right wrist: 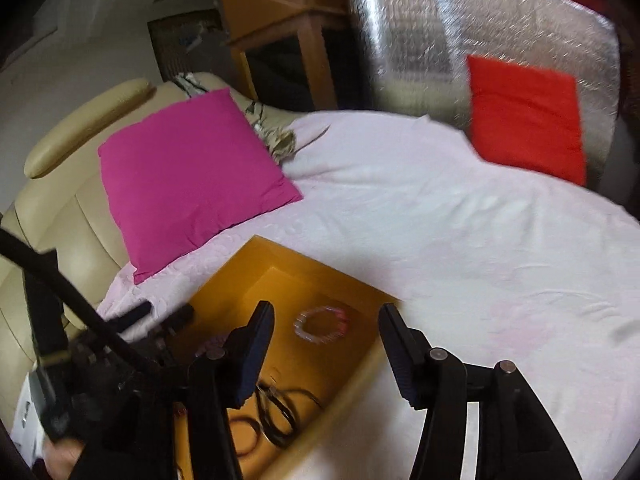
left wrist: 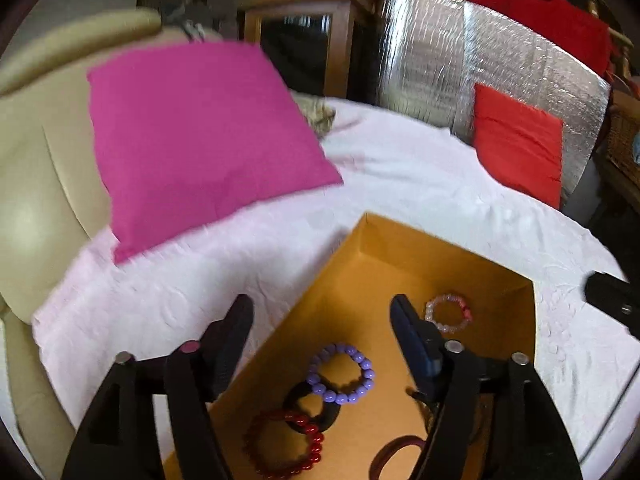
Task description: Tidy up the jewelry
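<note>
The fingers (left wrist: 240,320) of the left gripper (left wrist: 322,322) stand spread with nothing pinched between them. The left finger hangs over the pink bedspread (left wrist: 400,184) just outside the left wall of the orange box (left wrist: 360,232); the right finger hangs inside the box.

Between and below these fingers lie three beaded bracelets. From left to right: the dark red bead bracelet (left wrist: 286,442), the black bracelet (left wrist: 312,404) overlapping it, and the lilac bead bracelet (left wrist: 344,368) touching the black one. Just right of the right finger lies the pale pink bead bracelet (left wrist: 448,312), apart from the rest.

The fingers (right wrist: 256,332) of the right gripper (right wrist: 326,330) are likewise spread and hold nothing. The pale pink bead bracelet (right wrist: 322,324) lies between them, beyond the tips, on the box floor. Black cords or loops lie below the left finger; their type cannot be determined.

Handling estimate: each bracelet is light, limp as a ring, and likely strung on elastic; the beads are hard, smooth and prone to slip. Grip across one side of the ring, over two or three beads, not across the whole loop. Separate the overlapping bracelets before lifting.
</note>
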The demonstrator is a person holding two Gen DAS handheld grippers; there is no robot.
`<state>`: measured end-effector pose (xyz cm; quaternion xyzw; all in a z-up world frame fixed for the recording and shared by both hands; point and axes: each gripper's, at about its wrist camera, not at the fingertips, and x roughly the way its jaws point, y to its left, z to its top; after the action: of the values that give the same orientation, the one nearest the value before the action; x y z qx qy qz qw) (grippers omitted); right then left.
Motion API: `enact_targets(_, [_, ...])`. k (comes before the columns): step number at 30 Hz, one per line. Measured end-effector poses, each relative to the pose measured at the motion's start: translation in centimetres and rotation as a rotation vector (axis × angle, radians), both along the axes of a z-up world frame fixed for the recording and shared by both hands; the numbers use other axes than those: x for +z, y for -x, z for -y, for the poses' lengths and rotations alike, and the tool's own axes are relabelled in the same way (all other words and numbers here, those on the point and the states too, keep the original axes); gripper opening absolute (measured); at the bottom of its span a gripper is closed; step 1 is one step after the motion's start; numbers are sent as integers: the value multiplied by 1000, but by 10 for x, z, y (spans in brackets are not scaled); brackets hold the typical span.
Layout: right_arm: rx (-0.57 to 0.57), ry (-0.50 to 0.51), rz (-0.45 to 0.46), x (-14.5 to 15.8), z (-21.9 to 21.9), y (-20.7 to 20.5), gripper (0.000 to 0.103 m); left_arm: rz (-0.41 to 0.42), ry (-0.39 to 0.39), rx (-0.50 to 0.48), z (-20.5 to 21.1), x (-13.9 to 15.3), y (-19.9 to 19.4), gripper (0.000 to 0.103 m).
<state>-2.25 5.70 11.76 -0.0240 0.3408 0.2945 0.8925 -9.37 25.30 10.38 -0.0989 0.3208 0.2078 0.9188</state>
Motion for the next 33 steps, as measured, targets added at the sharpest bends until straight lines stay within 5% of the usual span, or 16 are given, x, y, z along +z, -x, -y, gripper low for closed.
enact_targets(5, [-29,29,29,9,44,34,63,64,-175,39,34,26,32,88])
enact_targets(14, [-17,72,85,29,97,111,69,57,-328,4,99,58,105,92])
enact_targets(33, [-46,-13,205,81,173,245,70,78,-527,61,162,133,240,92])
